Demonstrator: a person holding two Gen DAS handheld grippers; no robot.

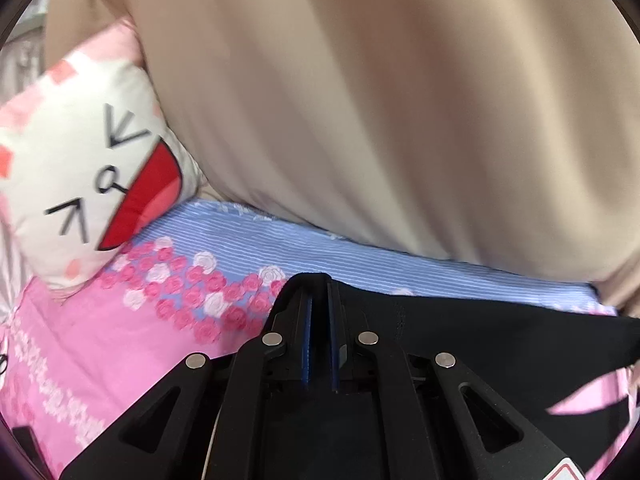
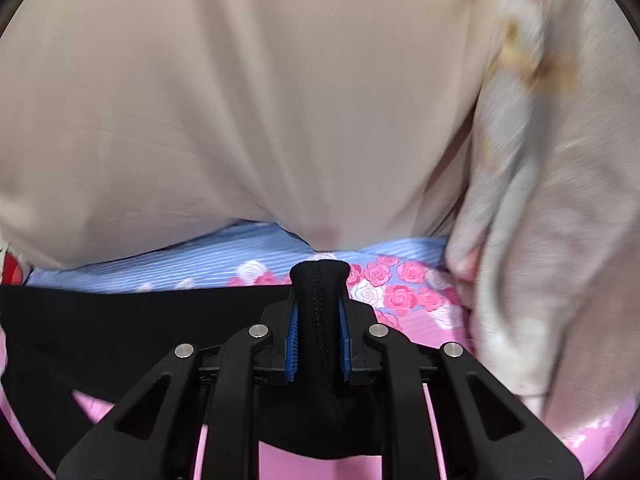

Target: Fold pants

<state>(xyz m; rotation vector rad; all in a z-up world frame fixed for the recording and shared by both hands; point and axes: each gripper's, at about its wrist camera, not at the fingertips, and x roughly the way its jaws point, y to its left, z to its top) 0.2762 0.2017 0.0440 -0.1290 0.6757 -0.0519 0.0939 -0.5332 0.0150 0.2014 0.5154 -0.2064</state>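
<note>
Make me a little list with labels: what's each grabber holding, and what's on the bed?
garment: black pants
right gripper: shut on a bunched fold of the pants
left gripper: fingers nearly together, pants edge at their tips
surface: bedsheet, pink and blue with roses
beside it: cartoon-face pillow
behind: beige fabric filling the top of both views

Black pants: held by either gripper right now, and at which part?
Both. The right gripper pinches a bunched stitched edge of the black pants; the left gripper is shut on their thin edge.
</note>
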